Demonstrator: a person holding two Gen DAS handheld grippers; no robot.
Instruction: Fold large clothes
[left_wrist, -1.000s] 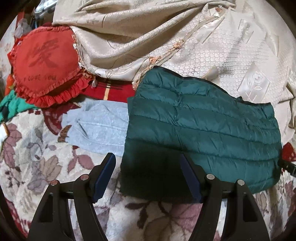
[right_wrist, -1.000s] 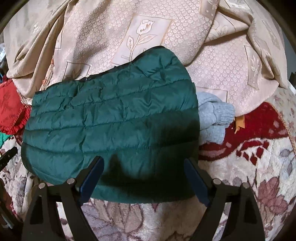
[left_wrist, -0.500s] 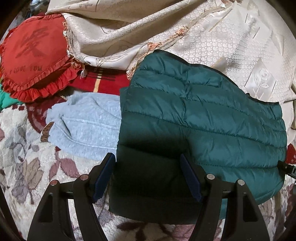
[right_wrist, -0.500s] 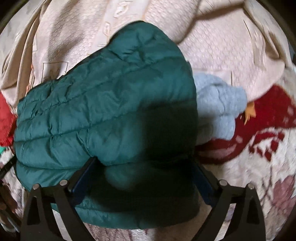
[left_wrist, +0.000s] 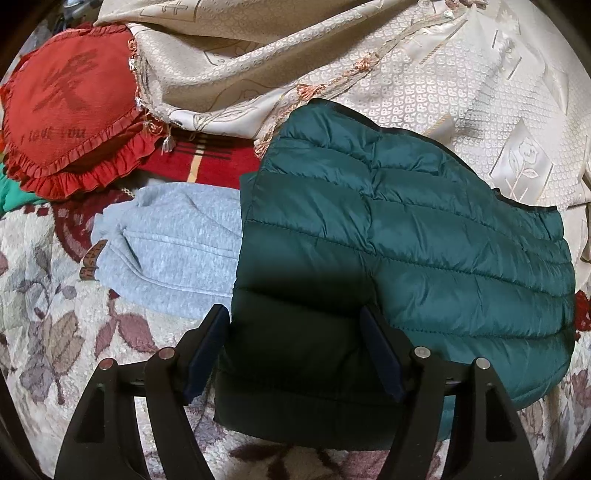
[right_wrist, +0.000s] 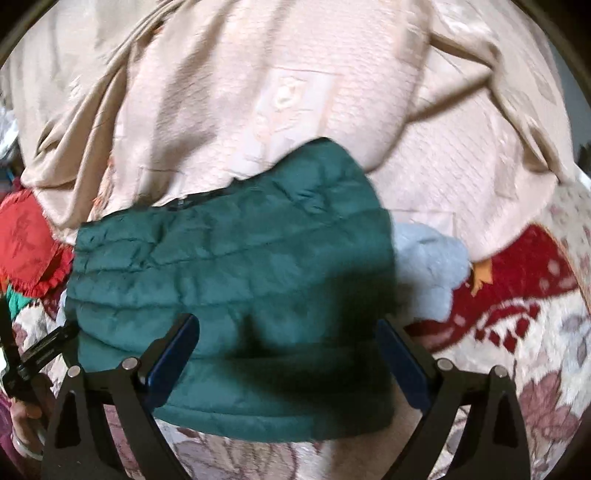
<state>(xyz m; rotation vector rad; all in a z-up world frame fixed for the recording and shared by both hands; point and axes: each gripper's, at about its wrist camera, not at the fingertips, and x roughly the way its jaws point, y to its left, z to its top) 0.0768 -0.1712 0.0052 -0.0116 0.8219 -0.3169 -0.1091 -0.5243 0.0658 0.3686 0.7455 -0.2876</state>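
Nearest, the left gripper (left_wrist: 295, 350) stands wide apart, holding nothing, its fingers astride the left end of the green quilted jacket's (left_wrist: 406, 251) near hem. The right gripper (right_wrist: 288, 354) is likewise spread and empty, straddling the same hem toward its right end. The jacket lies folded on the floral bedspread (left_wrist: 48, 295), long axis running left to right, directly ahead of both grippers; neither looks clearly nearer. Beyond it lie a grey garment (left_wrist: 177, 243) at its left edge, then the beige patterned cloth (left_wrist: 424, 85).
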